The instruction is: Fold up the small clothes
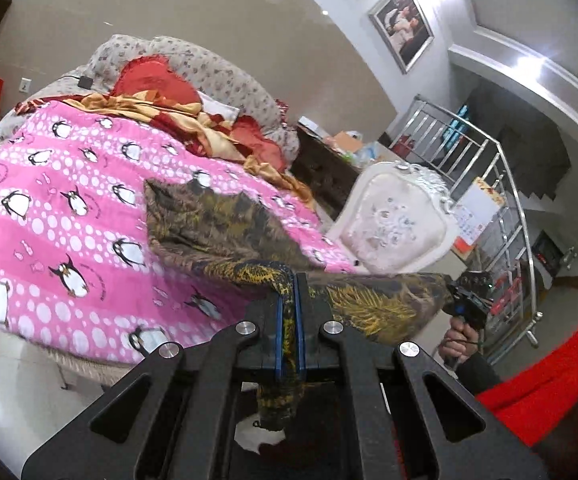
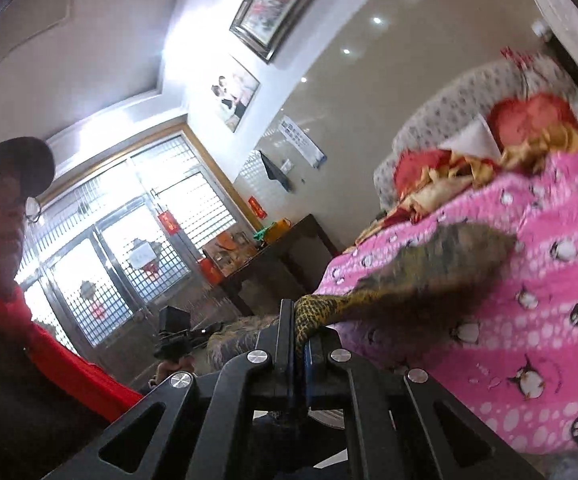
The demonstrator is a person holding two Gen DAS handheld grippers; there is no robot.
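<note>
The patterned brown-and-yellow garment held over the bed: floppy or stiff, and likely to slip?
Probably floppy: the garment sags between the left claw and right claw and drapes onto the penguin blanket. Likely light. Slipping seems unlikely; both claws pinch bunched fabric.

Left wrist view looking along its gripper (image 1: 289,292) across the bed (image 1: 69,216) toward stairs, right wrist view facing windows, both close, sharing the pink bed.
</note>
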